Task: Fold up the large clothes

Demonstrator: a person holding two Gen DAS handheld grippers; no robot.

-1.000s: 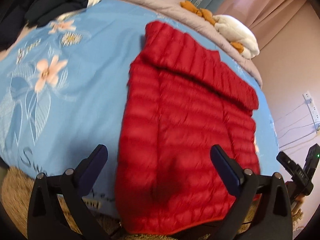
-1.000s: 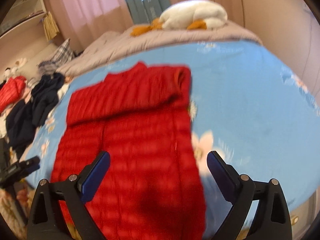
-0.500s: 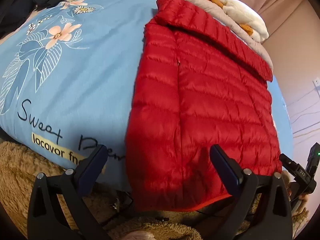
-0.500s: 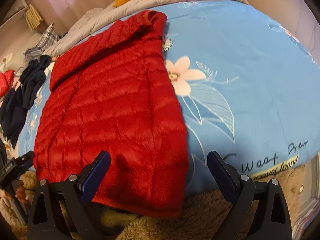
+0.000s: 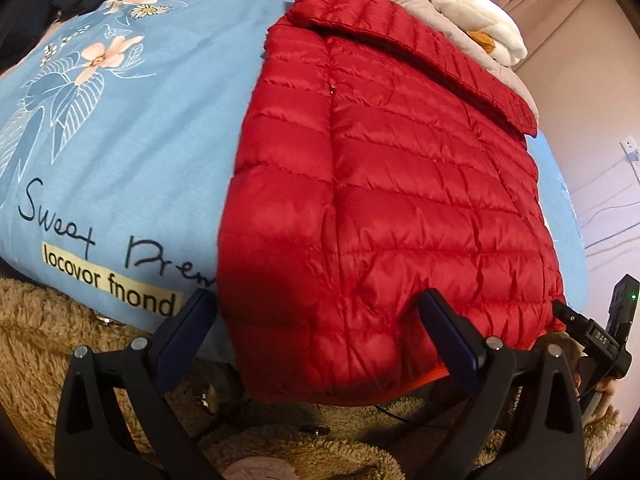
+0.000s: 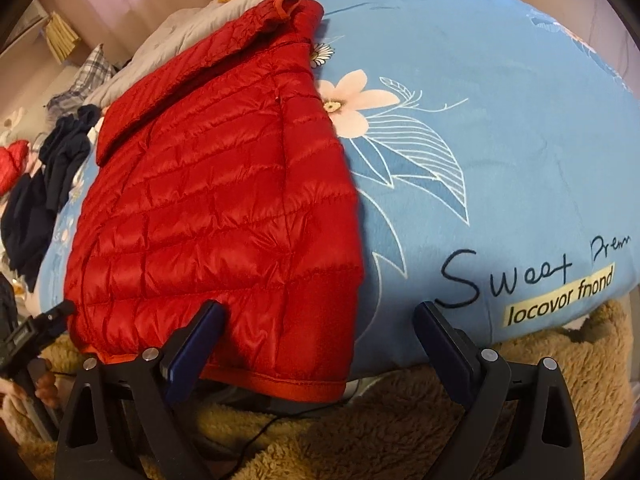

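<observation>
A red quilted puffer jacket [image 5: 392, 200] lies flat on the blue floral bedspread [image 5: 120, 128], sleeves folded in, collar at the far end and hem hanging over the near bed edge. My left gripper [image 5: 320, 332] is open, low at the hem's left part, its fingers on either side of it. In the right wrist view the same jacket [image 6: 216, 208] fills the left half. The right gripper [image 6: 320, 344] also stands open, straddling the hem's right corner. Nothing is held by either gripper.
A fluffy brown rug [image 6: 360, 432] with a thin cable covers the floor below the bed edge. Dark clothes [image 6: 48, 176] are heaped at the bed's far left. A white and orange plush toy [image 5: 476, 16] lies on the grey quilt beyond the collar.
Both grippers have dropped and pulled back from over the jacket's middle to its hem at the bed edge. They stayed open. The jacket has not moved.
</observation>
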